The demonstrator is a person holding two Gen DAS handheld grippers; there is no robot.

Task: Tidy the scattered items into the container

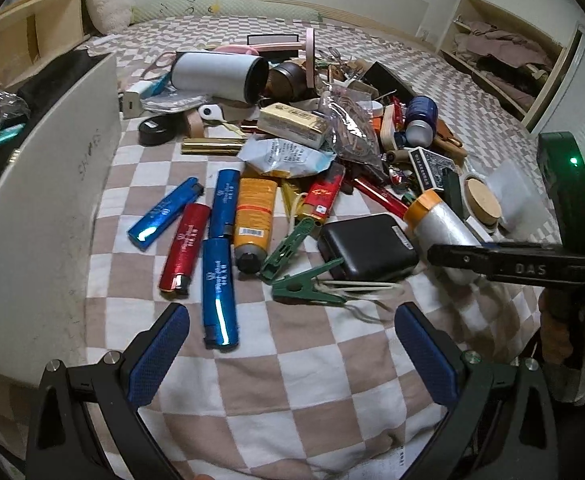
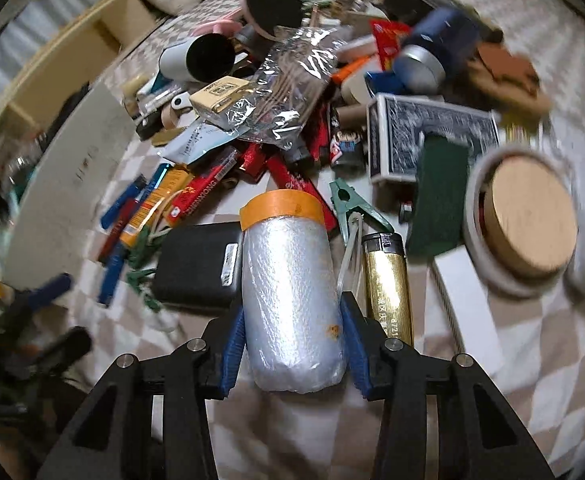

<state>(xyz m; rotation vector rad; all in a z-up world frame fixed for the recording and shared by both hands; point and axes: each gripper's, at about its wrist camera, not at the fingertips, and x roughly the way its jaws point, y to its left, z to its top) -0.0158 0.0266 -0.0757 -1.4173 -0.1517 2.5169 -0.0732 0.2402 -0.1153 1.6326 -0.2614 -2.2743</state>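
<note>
Right gripper (image 2: pixel 292 344) pinches the plastic-film roll (image 2: pixel 292 296) near its lower end, blue fingers (image 2: pixel 234 344) on both sides; the roll lies on the checkered bed cover (image 1: pixel 300 380) between the black power bank (image 2: pixel 198 264) and the gold lighter (image 2: pixel 386 284). Left gripper (image 1: pixel 288 344) hangs empty, fingers spread, just short of a blue lighter (image 1: pixel 218 292). White container (image 1: pixel 48 184) sits to the left. Judgement: lift straight up to clear the neighbours, keep the squeeze firm because film looks slippery, then carry left over the wall.
</note>
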